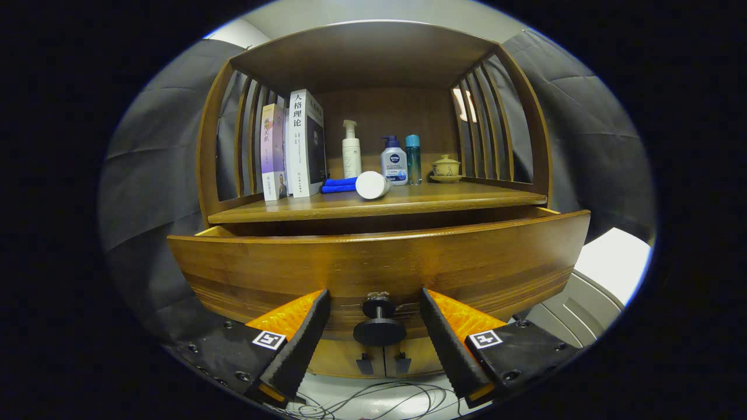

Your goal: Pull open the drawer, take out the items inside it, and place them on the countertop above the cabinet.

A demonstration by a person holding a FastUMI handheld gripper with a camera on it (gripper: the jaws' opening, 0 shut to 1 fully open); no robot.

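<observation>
Gripper (376,332) – ridged fingers, square tag markers, screws.

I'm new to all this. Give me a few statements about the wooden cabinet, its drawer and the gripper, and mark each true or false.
1. The wooden drawer is pulled partly out. True.
2. The gripper is shut on the round dark drawer knob. False: its fingers stand apart, the knob between them untouched.
3. A white cylindrical bottle lies on its side on the wooden countertop. True.
4. The books lie flat in a stack. False: they stand upright beside the left slats.
5. A small lidded ceramic cup sits near the right slats. True.
6. The blue folded cloth hangs from the drawer. False: it lies on the countertop beside the white bottle.
</observation>
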